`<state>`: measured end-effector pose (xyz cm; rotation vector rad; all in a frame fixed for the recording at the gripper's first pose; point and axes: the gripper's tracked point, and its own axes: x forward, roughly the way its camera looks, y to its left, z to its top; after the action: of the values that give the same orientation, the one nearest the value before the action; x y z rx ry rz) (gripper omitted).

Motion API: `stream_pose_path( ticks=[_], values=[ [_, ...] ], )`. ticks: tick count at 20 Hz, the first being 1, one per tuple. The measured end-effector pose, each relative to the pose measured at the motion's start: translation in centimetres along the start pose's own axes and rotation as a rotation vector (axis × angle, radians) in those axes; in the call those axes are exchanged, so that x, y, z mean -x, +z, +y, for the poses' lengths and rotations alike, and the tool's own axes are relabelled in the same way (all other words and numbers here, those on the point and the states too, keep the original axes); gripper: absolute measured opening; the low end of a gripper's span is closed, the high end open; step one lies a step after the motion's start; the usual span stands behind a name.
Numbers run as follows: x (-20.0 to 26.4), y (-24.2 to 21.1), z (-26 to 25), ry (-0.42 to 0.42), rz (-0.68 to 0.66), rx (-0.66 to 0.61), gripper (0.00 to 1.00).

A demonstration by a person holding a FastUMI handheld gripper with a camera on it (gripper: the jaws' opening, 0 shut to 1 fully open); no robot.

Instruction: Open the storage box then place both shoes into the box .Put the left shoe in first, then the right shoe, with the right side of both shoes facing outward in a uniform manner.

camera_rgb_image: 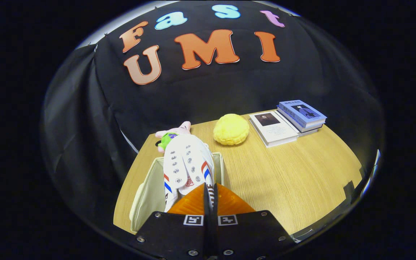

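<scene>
A white shoe with red and blue side stripes and rows of metal eyelets hangs toe-away just ahead of my fingers. My gripper is shut on its near end, with the fingers almost touching. The shoe is over the open cream fabric storage box, which stands on the left part of the table; its far rim shows beside the shoe. How deep the shoe reaches into the box is hidden. I cannot tell whether another shoe lies inside.
A pink and green plush toy lies just beyond the box. A yellow round cushion-like object sits behind it to the right. A white book and stacked blue books lie at the far right of the wooden table.
</scene>
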<state>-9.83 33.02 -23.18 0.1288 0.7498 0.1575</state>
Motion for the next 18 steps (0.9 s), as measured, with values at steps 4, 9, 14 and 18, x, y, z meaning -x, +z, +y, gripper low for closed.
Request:
stream_pose_path(
  ticks=[4, 9, 14, 18],
  values=[
    [-0.7, -1.9, 0.3, -0.030, 0.008, 0.010, 0.00],
    [-1.4, -4.2, 0.5, -0.051, 0.033, 0.029, 0.01],
    [-0.1, -0.9, 0.8, -0.055, -0.079, 0.072, 0.52],
    [0.2, 0.7, -0.1, -0.056, -0.093, 0.099, 0.98]
  ],
)
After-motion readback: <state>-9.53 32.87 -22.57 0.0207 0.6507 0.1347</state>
